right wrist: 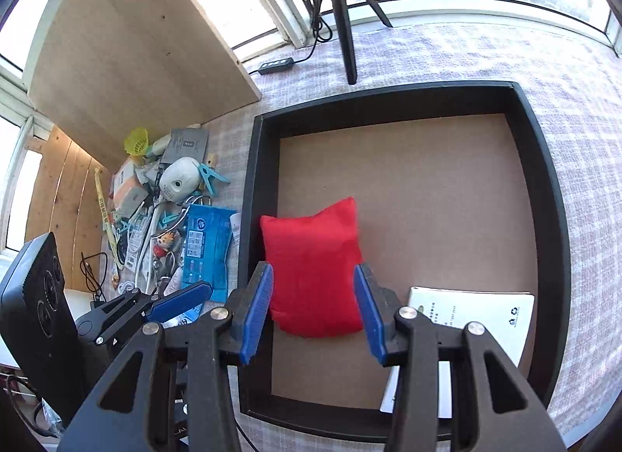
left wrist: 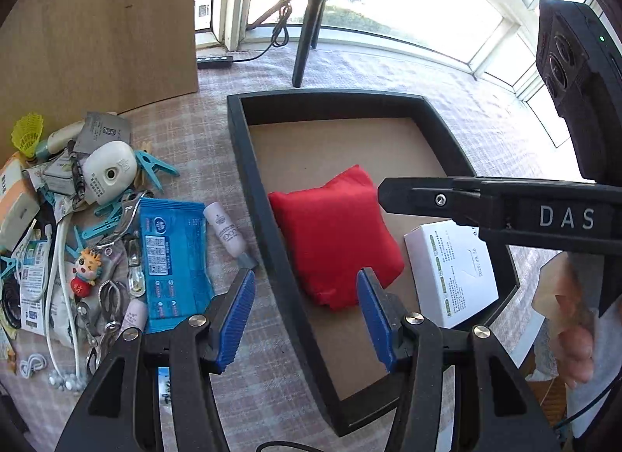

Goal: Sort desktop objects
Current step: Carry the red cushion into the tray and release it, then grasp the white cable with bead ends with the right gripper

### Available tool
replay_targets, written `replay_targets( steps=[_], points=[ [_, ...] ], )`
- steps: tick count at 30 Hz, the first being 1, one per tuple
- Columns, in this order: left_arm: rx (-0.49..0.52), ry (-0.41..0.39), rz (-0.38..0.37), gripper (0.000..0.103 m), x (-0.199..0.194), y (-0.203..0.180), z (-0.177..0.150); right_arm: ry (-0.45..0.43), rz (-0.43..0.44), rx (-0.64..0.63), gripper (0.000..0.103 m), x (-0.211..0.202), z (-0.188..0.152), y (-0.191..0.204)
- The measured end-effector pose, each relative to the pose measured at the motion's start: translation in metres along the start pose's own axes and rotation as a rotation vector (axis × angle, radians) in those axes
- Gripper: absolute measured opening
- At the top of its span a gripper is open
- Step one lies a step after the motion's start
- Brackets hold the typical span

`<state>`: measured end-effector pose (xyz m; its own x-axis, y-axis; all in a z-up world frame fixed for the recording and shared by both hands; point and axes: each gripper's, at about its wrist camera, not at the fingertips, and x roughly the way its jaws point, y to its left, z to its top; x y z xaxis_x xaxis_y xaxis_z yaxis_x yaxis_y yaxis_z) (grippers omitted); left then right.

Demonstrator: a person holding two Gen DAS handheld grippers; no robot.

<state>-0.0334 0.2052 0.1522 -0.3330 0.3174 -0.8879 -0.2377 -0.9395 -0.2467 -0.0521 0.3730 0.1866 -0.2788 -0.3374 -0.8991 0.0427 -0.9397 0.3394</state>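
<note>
A black tray (left wrist: 248, 164) (right wrist: 544, 180) lies on the checked tablecloth. In it are a red bean bag (left wrist: 334, 238) (right wrist: 311, 261) and a white box (left wrist: 451, 269) (right wrist: 486, 316). My left gripper (left wrist: 307, 316) is open and empty, straddling the tray's left wall. My right gripper (right wrist: 313, 312) is open above the tray, its blue pads flanking the bag's near end without pressing on it. To the left is a pile: a blue packet (left wrist: 171, 257) (right wrist: 206, 250), a pink tube (left wrist: 225, 228), teal pegs (left wrist: 155, 168), a white device (left wrist: 109, 172) and a toy figure (left wrist: 87, 265).
A black tripod (left wrist: 307, 36) (right wrist: 344, 24) stands behind the tray by the window, beside a USB hub (left wrist: 214, 62). A wooden board (left wrist: 97, 24) (right wrist: 128, 44) leans at the back left. A person's hand (left wrist: 571, 327) is at the right edge.
</note>
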Motion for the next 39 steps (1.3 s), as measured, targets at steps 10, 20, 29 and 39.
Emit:
replay_targets(
  steps=[10, 20, 29, 39],
  points=[
    [-0.188, -0.026, 0.159, 0.051, -0.036, 0.113, -0.049, 0.043, 0.025, -0.216, 0.043, 0.048, 0.004, 0.109],
    [-0.416, -0.017, 0.231, 0.048, -0.053, 0.216, -0.099, 0.133, 0.073, -0.333, 0.028, 0.113, 0.014, 0.206],
    [-0.449, 0.017, 0.187, 0.044, -0.040, 0.243, -0.106, 0.242, 0.074, -0.301, 0.018, 0.185, 0.036, 0.252],
    [-0.426, 0.078, 0.101, 0.038, -0.010, 0.246, -0.104, 0.331, 0.082, -0.284, 0.015, 0.223, 0.030, 0.264]
  ],
)
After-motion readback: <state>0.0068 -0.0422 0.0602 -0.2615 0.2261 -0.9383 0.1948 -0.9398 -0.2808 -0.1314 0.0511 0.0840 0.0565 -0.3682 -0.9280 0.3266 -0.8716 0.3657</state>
